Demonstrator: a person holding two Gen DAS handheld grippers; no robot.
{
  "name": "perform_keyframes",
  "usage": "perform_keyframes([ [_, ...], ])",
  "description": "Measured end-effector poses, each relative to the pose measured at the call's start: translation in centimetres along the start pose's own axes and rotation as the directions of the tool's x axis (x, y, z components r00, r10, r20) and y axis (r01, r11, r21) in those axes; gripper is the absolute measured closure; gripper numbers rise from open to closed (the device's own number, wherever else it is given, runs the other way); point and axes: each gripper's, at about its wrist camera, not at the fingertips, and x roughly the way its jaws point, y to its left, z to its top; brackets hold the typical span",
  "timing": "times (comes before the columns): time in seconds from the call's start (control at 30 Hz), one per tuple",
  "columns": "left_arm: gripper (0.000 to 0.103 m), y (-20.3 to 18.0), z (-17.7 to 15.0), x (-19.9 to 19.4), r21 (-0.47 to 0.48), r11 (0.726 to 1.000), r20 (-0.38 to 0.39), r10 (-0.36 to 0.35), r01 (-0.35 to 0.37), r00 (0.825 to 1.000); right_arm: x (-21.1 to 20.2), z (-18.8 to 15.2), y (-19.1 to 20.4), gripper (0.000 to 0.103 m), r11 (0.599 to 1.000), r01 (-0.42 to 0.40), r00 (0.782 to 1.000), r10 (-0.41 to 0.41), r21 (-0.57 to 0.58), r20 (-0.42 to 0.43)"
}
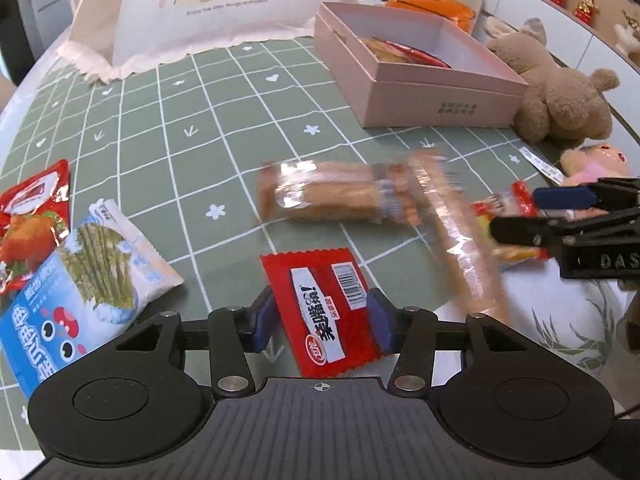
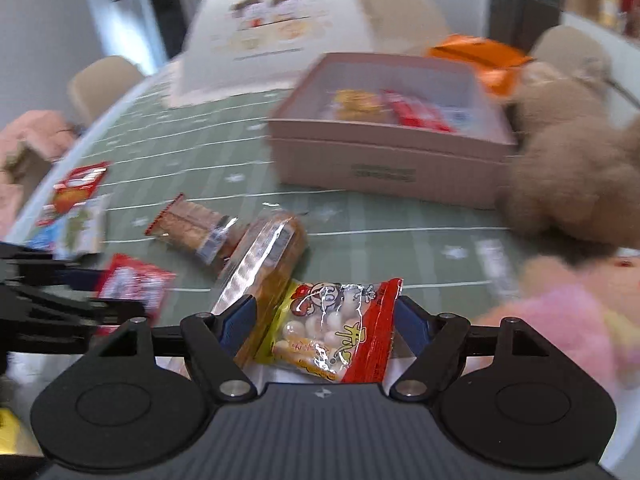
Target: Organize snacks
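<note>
- The round table wears a green cloth ruled in white squares with small flowers and hearts, and nearly everything sits on it
- A white mesh food cover with a cartoon print stands at the far side
- The pink box is open, toward the far right of the cloth; I can see a red packet and a yellowish one lying inside
- A brown teddy bear slumps against the box's right side, with a pink plush toy nearer to me
- A blue-and-white snack bag lies at the near left, and a red bag with a fried-chicken picture overlaps its far edge
- Two clear-wrapped brown pastries lie mid-table: a short one and a long one, ends touching, blurred in both views
- The left gripper is clamped on a flat red sachet with a white label and barcode; the sachet stands between the blue pads, its far end sticking out past them
- The right gripper has a small red-and-yellow packet with a cartoon face and pale round pieces sitting between its fingers; the packet's edges touch both pads, so it looks pinched, and it is low over the table's near edge, beside the long pastry
</note>
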Motion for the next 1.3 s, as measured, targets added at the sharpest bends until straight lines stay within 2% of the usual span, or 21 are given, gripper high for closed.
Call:
perform_keyframes([
  [0.03, 0.049, 0.0, 0.0, 0.1, -0.001, 1.0, 0.001, -0.001, 0.001, 1.0, 0.2, 0.1, 0.2, 0.026, 0.999, -0.034, 0.999, 0.034, 0.001, -0.011],
  [0.1, 0.05, 0.2, 0.0, 0.1, -0.006, 1.0, 0.0, -0.01, 0.01, 1.0, 0.4, -0.1, 0.8, 0.026, 0.998, -0.053, 0.998, 0.052, -0.02, -0.024],
  [0.23, 0.058, 1.4, -0.1, -0.3, -0.067, 0.997, -0.016, -0.037, 0.036, 0.999, 0.3, -1.2, 1.8, 0.026, 0.991, 0.014, 0.999, -0.019, -0.133, -0.038],
  [0.33, 0.061, 2.1, -0.1, -0.4, -0.102, 0.994, -0.026, -0.053, 0.05, 0.998, -0.5, -2.4, 1.9, 0.026, 0.975, 0.005, 0.998, -0.018, -0.222, -0.058],
  [0.4, 0.061, 2.4, -0.2, -0.5, -0.113, 0.992, -0.034, -0.052, 0.048, 0.998, -0.9, -2.9, 2.5, 0.026, 0.952, 0.03, 0.998, -0.047, -0.304, -0.05],
  [0.47, 0.061, 2.5, -0.3, -0.6, -0.119, 0.992, -0.036, -0.051, 0.046, 0.998, -0.8, -3.3, 3.3, 0.026, 0.914, 0.095, 0.995, -0.104, -0.394, -0.003],
  [0.57, 0.061, 2.5, -0.4, -0.7, -0.123, 0.991, -0.031, -0.048, 0.044, 0.998, 0.3, -2.8, 4.1, 0.026, 0.874, 0.145, 0.989, -0.139, -0.463, 0.047],
  [0.63, 0.061, 2.4, -0.5, -0.7, -0.122, 0.992, -0.028, -0.044, 0.04, 0.999, 1.2, -2.0, 4.2, 0.026, 0.88, 0.137, 0.991, -0.123, -0.455, 0.061],
  [0.7, 0.061, 2.3, -0.7, -0.8, -0.124, 0.991, -0.024, -0.041, 0.038, 0.999, 2.3, -1.0, 4.0, 0.025, 0.903, 0.107, 0.994, -0.1, -0.416, 0.037],
  [0.77, 0.06, 2.3, -0.8, -0.8, -0.119, 0.992, -0.02, -0.039, 0.036, 0.999, 3.4, 0.1, 3.3, 0.019, 0.931, 0.092, 0.996, -0.088, -0.354, 0.026],
  [0.83, 0.059, 2.1, -1.0, -0.9, -0.101, 0.994, -0.018, -0.036, 0.034, 0.999, 4.1, 0.8, 2.6, 0.017, 0.951, 0.049, 0.999, -0.053, -0.306, -0.003],
  [0.93, 0.056, 1.6, -1.1, -0.9, -0.054, 0.998, -0.015, -0.038, 0.037, 0.999, 4.7, 1.5, 1.3, 0.014, 0.962, -0.002, 0.999, -0.009, -0.274, -0.039],
  [1.03, 0.048, 0.8, -0.9, -0.7, 0.032, 0.999, -0.021, -0.027, 0.028, 0.999, 4.8, 2.0, 0.8, 0.013, 0.963, 0.024, 0.998, -0.039, -0.268, -0.049],
  [1.13, 0.046, 0.7, -0.4, -0.2, 0.072, 0.997, -0.016, -0.013, 0.014, 1.0, 4.2, 2.1, 0.5, 0.013, 0.97, 0.05, 0.997, -0.061, -0.239, -0.043],
  [1.3, 0.044, 1.2, 0.2, -0.2, 0.101, 0.99, 0.028, 0.098, -0.1, 0.995, 2.1, 0.9, 0.9, 0.013, 0.974, 0.062, 0.998, -0.066, -0.217, -0.008],
])
